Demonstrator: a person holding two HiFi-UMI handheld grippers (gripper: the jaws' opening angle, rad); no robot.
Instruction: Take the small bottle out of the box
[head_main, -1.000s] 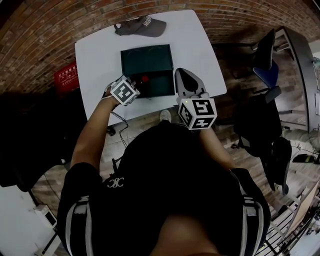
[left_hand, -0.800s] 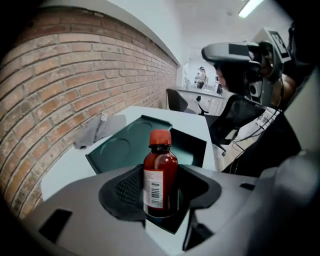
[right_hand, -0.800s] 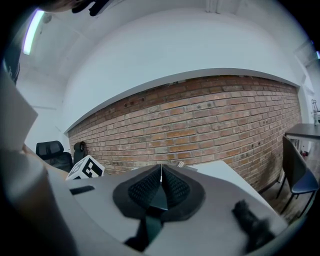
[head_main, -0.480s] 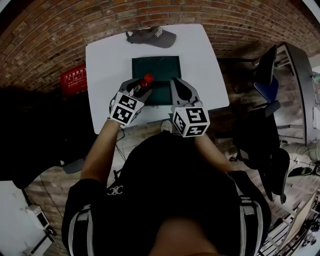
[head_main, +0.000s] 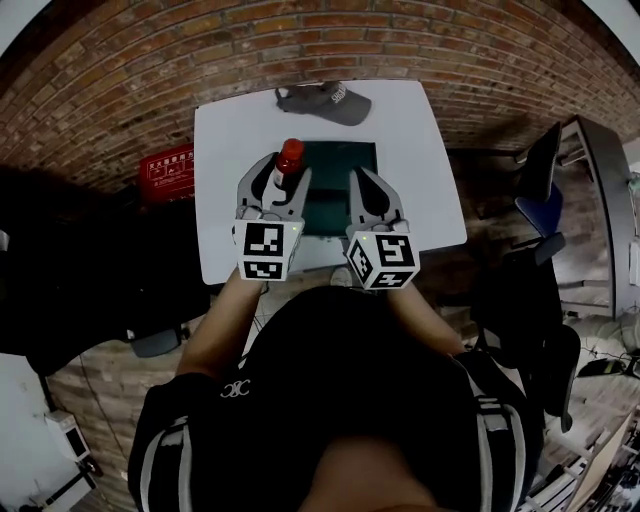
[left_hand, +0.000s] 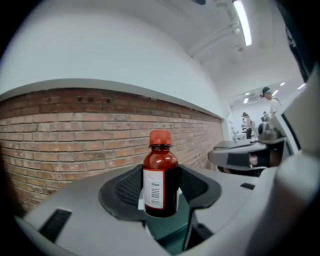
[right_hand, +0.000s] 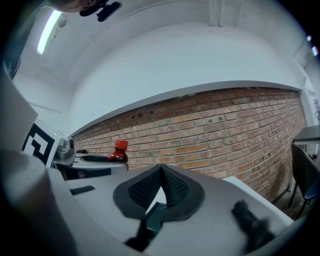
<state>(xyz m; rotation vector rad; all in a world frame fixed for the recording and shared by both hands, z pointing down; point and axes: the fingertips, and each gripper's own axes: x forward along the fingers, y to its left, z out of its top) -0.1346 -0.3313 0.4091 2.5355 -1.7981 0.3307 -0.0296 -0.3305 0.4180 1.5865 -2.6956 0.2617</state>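
The small brown bottle (head_main: 289, 160) with a red cap and a white label is held upright in my left gripper (head_main: 280, 185), above the near left corner of the dark green box (head_main: 345, 170). In the left gripper view the bottle (left_hand: 160, 180) stands between the black pads (left_hand: 125, 190) of the left gripper (left_hand: 160, 195), which is shut on its body. My right gripper (head_main: 368, 195) hovers over the box's near right part, and its jaws (right_hand: 161, 172) meet at the tips with nothing between them. The bottle's cap (right_hand: 119, 146) also shows at the left of the right gripper view.
The box lies on a white table (head_main: 225, 200) against a brick wall. A dark grey cap (head_main: 325, 100) rests at the table's far edge. A red crate (head_main: 168, 165) stands on the floor to the left, and a chair (head_main: 535, 160) to the right.
My left gripper has risen with the bottle from inside the box to above its near left corner. The right gripper has moved slightly up beside it.
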